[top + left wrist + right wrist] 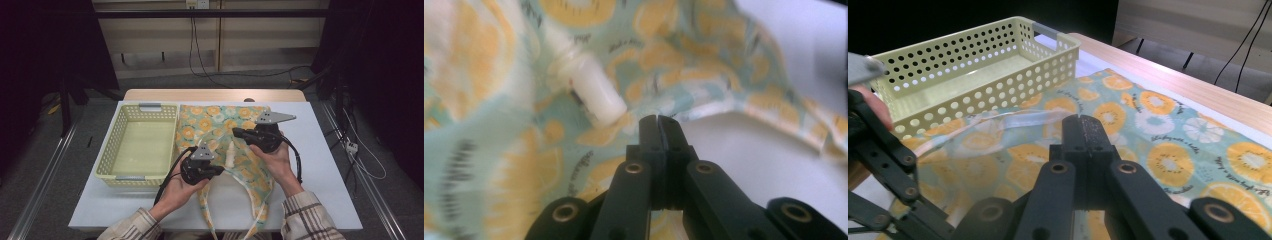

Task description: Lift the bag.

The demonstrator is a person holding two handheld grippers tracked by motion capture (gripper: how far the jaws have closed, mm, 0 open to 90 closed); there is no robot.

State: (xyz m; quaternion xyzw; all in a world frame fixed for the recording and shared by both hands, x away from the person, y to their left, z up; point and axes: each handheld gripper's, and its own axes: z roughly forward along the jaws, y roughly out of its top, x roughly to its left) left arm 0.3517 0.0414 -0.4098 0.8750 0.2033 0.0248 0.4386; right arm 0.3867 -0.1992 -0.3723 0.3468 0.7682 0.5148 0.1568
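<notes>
Your left gripper sits near the table's front edge, its jaws pressed together on the pale hem of the fruit-print cloth; in the left gripper view the hem runs right into the closed tips. Your right gripper is over the middle of the cloth, jaws likewise pressed together, and in the right gripper view a thin fold of the fabric rises toward the tips (whether the pads actually bite it you cannot tell from that angle).

The cloth spreads from near the table's far edge down the middle, with two straps trailing to the front edge. The yellow perforated basket stands along the table's left side, its right wall just beside the cloth's left edge. The right-hand part of the white table is bare, as is the front left corner, so that is your open room.

Small dark script is printed between the fruit slices in the right gripper view, too fine to read.

The left gripper view shows a white cylindrical toggle lying on the cloth just beyond the tips. The right gripper view shows the basket's grey handle and the wooden far edge.
</notes>
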